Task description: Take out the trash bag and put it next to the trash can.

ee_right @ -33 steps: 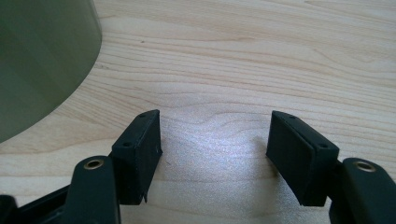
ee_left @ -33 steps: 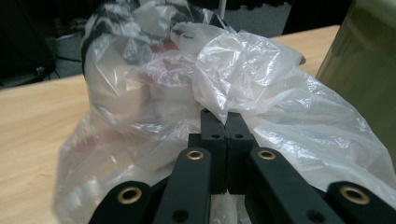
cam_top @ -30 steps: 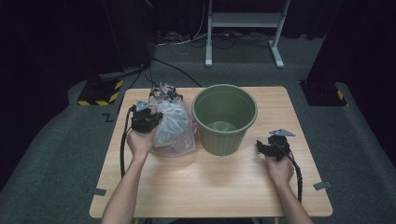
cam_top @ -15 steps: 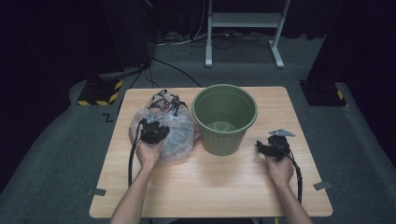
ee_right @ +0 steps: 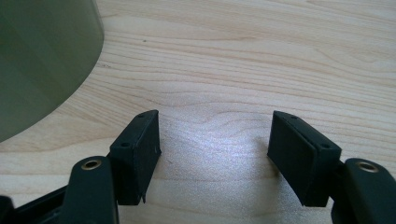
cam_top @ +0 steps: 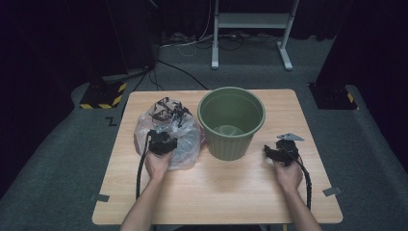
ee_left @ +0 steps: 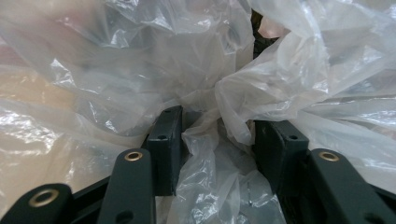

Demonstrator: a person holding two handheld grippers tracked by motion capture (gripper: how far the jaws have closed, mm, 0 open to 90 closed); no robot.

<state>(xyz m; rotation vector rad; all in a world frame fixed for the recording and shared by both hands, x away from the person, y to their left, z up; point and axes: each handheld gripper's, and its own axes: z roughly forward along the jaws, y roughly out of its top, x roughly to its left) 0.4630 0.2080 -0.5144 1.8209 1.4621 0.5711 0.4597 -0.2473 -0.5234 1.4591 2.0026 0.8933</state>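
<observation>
**Left claw buried in the plastic bag, right one parked by the bucket**

So there's a light wooden bench (cam_top: 216,192) with two things on it. A crumpled clear plastic bag (cam_top: 185,132) with dark scraps showing at its top sits on the left half, and a round green plastic bucket (cam_top: 232,122) stands upright just to its right, the two touching or close to it.

The left claw (cam_top: 161,143) is pushed into the near side of that bag. From the left gripper view, its jaws are parted with a bunch of the film (ee_left: 219,154) gathered between them; the plastic lies against both pads, but the jaws aren't squeezed down on it, so I'd call it released, not gripping.

The right claw (cam_top: 275,153) sits low over bare wood near the right edge of the bench, just right of the bucket. Its jaws are spread wide with nothing between them, and the bucket's wall (ee_right: 42,60) curves past on the left in the right gripper view.
</observation>
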